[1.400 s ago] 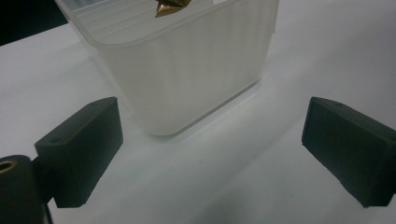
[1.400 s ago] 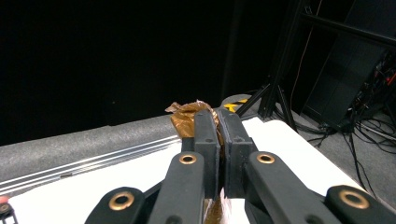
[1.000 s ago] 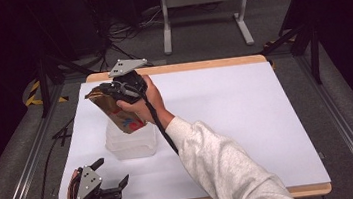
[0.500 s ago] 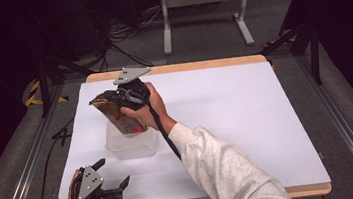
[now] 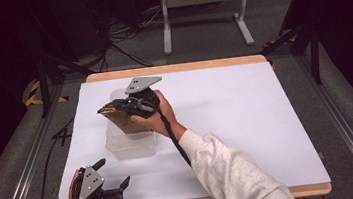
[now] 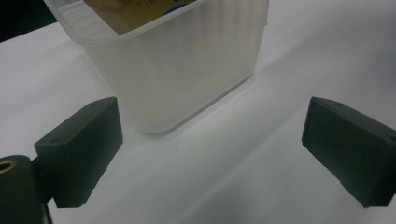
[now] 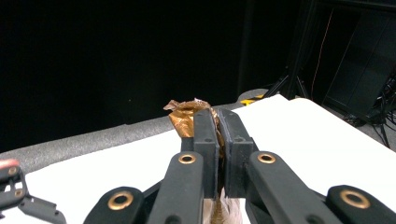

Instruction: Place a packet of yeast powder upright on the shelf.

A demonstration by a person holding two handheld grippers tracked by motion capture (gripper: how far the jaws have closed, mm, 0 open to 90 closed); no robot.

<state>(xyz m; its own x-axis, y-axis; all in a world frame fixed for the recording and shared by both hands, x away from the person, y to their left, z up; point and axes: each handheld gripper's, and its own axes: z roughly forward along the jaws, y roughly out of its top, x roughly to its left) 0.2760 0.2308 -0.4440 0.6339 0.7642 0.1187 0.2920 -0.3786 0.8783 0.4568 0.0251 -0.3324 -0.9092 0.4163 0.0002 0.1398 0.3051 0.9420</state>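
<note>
A gold-brown foil packet (image 5: 116, 118) hangs tilted over a clear plastic tub (image 5: 130, 144) at the table's left side, its lower end inside the tub. My right gripper (image 5: 116, 106) is shut on the packet's upper edge. In the right gripper view the crumpled foil packet (image 7: 183, 116) sticks out past the closed right gripper (image 7: 218, 122). My left gripper (image 5: 115, 185) rests open near the front left corner, a short way from the tub. The left gripper view looks between its wide-apart pads (image 6: 79, 149) at the tub (image 6: 187, 70), with the packet (image 6: 135, 11) showing above its rim.
A white sheet (image 5: 247, 121) covers the wooden table, bare to the right of the tub. A white metal stand (image 5: 204, 10) and cables lie on the floor beyond the far edge. The left gripper (image 7: 18, 196) appears low at the left of the right gripper view.
My right gripper has come down and slightly toward the front with the packet, lowering it into the tub. The left gripper has stayed put.
</note>
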